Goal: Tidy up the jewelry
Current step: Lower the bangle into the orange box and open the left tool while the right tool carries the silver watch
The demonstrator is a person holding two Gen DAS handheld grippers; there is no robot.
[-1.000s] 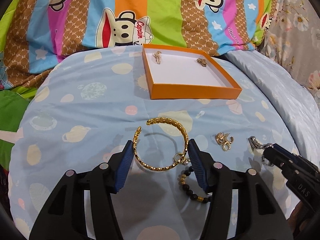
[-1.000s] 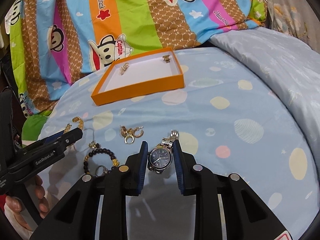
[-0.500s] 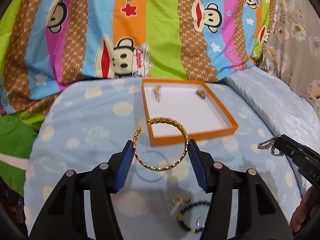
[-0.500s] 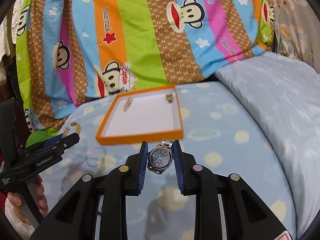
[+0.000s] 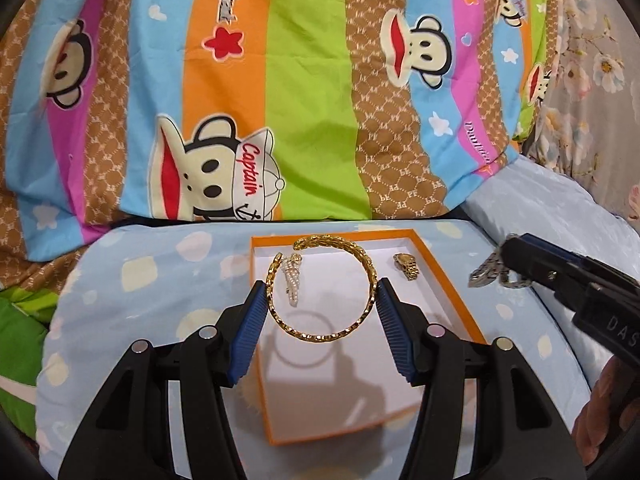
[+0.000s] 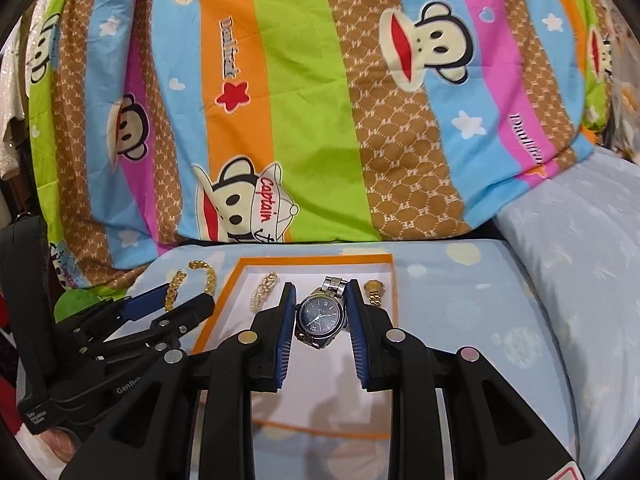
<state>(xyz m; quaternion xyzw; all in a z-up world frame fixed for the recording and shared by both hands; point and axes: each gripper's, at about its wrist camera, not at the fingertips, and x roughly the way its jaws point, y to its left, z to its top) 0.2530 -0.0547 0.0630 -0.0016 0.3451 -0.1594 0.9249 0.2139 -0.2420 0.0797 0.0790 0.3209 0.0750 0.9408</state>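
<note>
- Left wrist view, centre: the left gripper (image 5: 322, 306) is clamped on a gold bangle (image 5: 320, 288), held above the orange tray (image 5: 452, 280).
- Inside the tray, upper left, lies a pearl clip (image 5: 291, 280); upper right, a small gold piece (image 5: 406, 266).
- Right wrist view, centre: the right gripper (image 6: 320, 320) is clamped on a silver watch (image 6: 320, 316), over the tray's white floor.
- Beneath everything lies a blue dotted sheet (image 6: 460, 300).
</note>
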